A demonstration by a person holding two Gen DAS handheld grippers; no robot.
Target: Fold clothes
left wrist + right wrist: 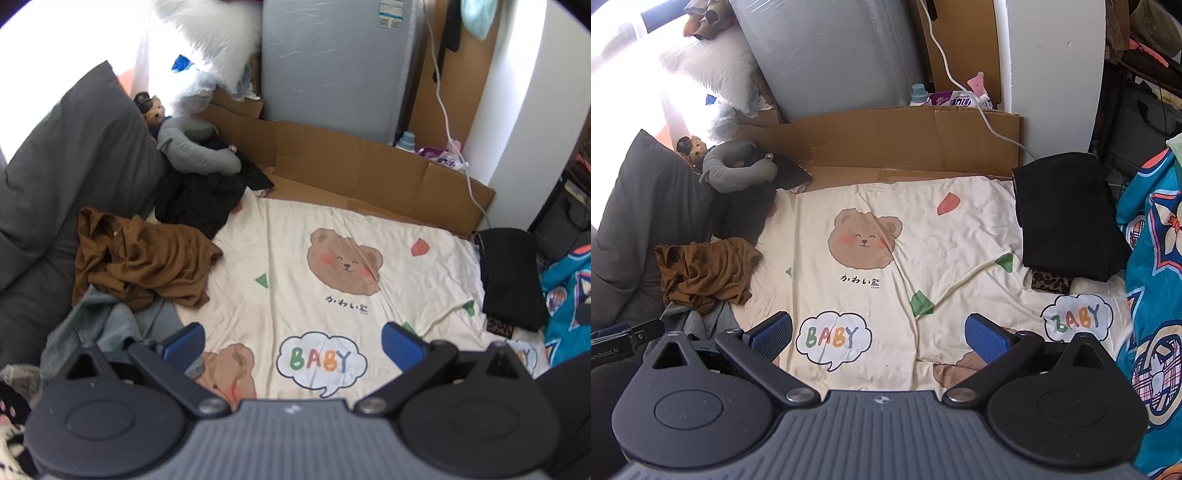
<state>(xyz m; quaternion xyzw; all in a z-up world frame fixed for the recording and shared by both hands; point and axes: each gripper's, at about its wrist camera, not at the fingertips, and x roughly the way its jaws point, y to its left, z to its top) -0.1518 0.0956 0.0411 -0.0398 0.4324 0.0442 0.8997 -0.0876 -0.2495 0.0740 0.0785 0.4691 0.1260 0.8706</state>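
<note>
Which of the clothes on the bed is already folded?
The black garment at the right edge, lying flat and squared. The brown one and the grey one on the left are crumpled heaps.

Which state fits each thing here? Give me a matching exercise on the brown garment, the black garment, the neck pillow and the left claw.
Things:
1. brown garment
2. black garment
3. neck pillow
4. left claw

States:
A. folded flat at the sheet's right edge
B. open, holding nothing
C. crumpled in a heap on the left
D. curled against the dark cushion, far left

Pairs: 1-C, 2-A, 3-D, 4-B
</note>
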